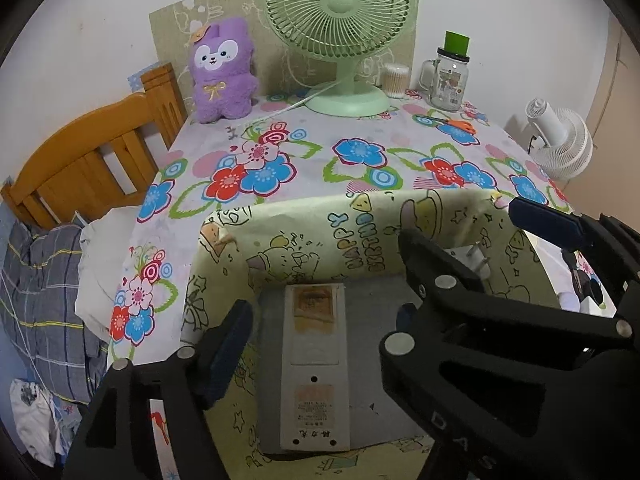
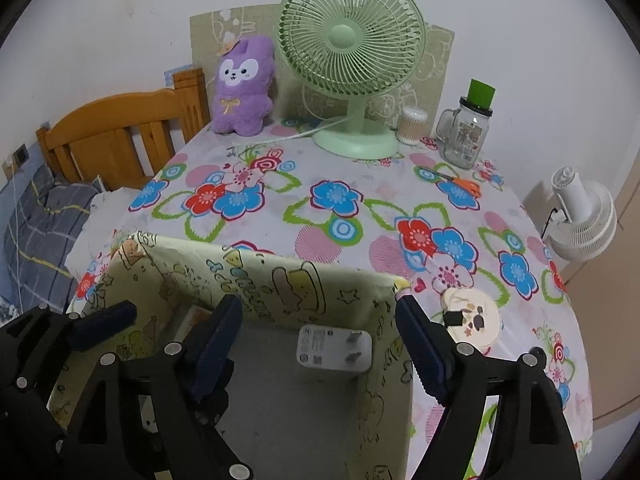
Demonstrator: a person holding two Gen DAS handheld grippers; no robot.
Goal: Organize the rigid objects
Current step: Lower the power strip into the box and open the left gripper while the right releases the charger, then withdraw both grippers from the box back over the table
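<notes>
A yellow cartoon-print box (image 1: pixel 360 236) (image 2: pixel 280 284) with a grey floor stands at the near edge of the flowered table. A long white remote control (image 1: pixel 314 364) lies flat on that floor. My left gripper (image 1: pixel 320 320) hangs open over it, with its pads well clear of the remote on either side. A white plug adapter (image 2: pixel 334 347) (image 1: pixel 472 260) lies on its back by the box's far wall, prongs up. My right gripper (image 2: pixel 316 308) is open above the adapter. Its right finger (image 2: pixel 420 344) sits at the box's right wall.
On the far side of the table are a purple plush toy (image 2: pixel 242 88), a green desk fan (image 2: pixel 352 60), a cotton-swab tub (image 2: pixel 414 124), a glass jar (image 2: pixel 464 136) and orange scissors (image 2: pixel 464 184). A round cartoon tin (image 2: pixel 476 320) lies right of the box. A wooden bed frame (image 1: pixel 92 160) stands to the left.
</notes>
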